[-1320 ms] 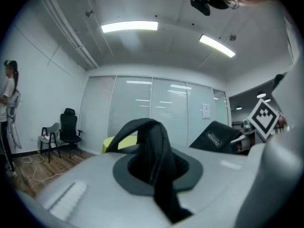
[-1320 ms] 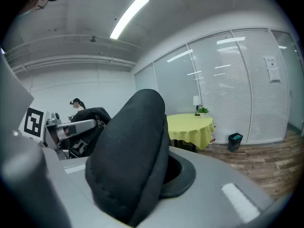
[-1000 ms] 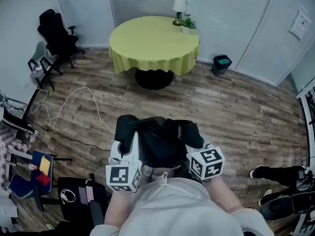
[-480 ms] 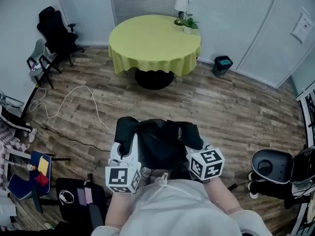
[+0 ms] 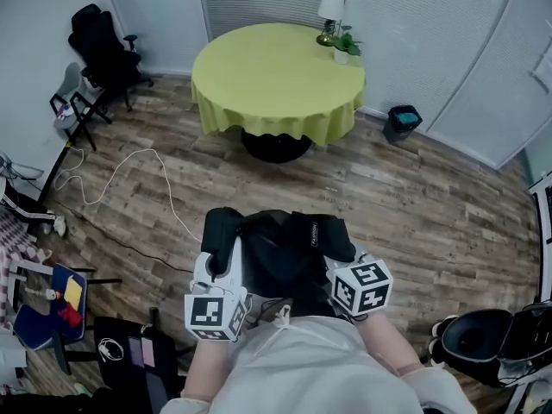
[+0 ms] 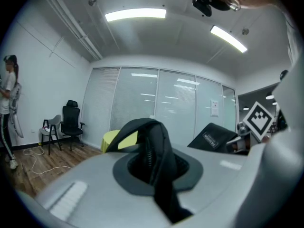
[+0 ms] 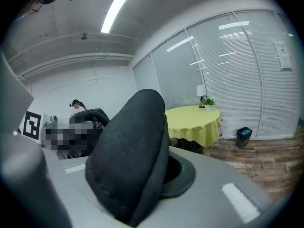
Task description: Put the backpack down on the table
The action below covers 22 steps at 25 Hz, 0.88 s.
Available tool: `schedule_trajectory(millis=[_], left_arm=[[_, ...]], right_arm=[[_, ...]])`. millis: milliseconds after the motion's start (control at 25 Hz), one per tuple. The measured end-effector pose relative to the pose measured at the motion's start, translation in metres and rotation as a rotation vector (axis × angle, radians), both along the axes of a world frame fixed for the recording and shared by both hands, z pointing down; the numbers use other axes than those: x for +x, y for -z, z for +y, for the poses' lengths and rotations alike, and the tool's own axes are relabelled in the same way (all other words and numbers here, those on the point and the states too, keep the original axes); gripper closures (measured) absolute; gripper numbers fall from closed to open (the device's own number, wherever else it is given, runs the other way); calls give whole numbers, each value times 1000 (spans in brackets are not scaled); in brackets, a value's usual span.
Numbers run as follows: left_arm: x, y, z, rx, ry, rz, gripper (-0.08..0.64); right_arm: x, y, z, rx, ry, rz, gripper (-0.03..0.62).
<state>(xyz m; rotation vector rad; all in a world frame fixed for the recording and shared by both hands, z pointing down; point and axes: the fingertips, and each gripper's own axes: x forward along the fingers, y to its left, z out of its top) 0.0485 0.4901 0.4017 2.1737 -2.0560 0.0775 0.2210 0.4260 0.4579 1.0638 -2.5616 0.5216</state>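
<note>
In the head view, the backpack (image 5: pixel 285 253) is hanging between the left gripper (image 5: pixel 222 250) and the right gripper (image 5: pixel 335 253), well short of the table (image 5: pixel 276 72). In the left gripper view, the jaws are clamping a thin black strap (image 6: pixel 156 165). In the right gripper view, the jaws are pinching a padded strap (image 7: pixel 133 165), probably a shoulder strap. Both grips should be staying level and firm until the pack is over the table.

Backpack (image 5: pixel 280 253) black, with a small white label (image 5: pixel 315 229). Counter (image 5: pixel 276 76) covered in a plain yellow-green cloth. Floor (image 5: pixel 414 205) has a brown-grey wood-plank pattern. Left tool (image 6: pixel 154 175) and right tool (image 7: pixel 147 175) pale grey, dark grey round the jaws. Marker cubes (image 5: pixel 216 313) white with black squares. Office chair (image 5: pixel 103 46) black. Cable (image 5: pixel 129 175) white. Bin (image 5: pixel 402 121) dark with a teal top. Lamp (image 5: pixel 329 7) shade white, plant (image 5: pixel 345 41) green. Person's top (image 5: pixel 293 369) off-white.
</note>
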Motion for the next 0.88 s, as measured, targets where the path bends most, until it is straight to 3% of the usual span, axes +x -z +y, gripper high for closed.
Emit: schedule_trajectory(millis=[520,880], left_arm=[[28,5,-179,8,104,-12,532],[32,-7,-258,-35,99,-29,532]], right_arm=[[19,11,-199,10,126,-29,557],[23,-2,-281,-17,114,-21,557]])
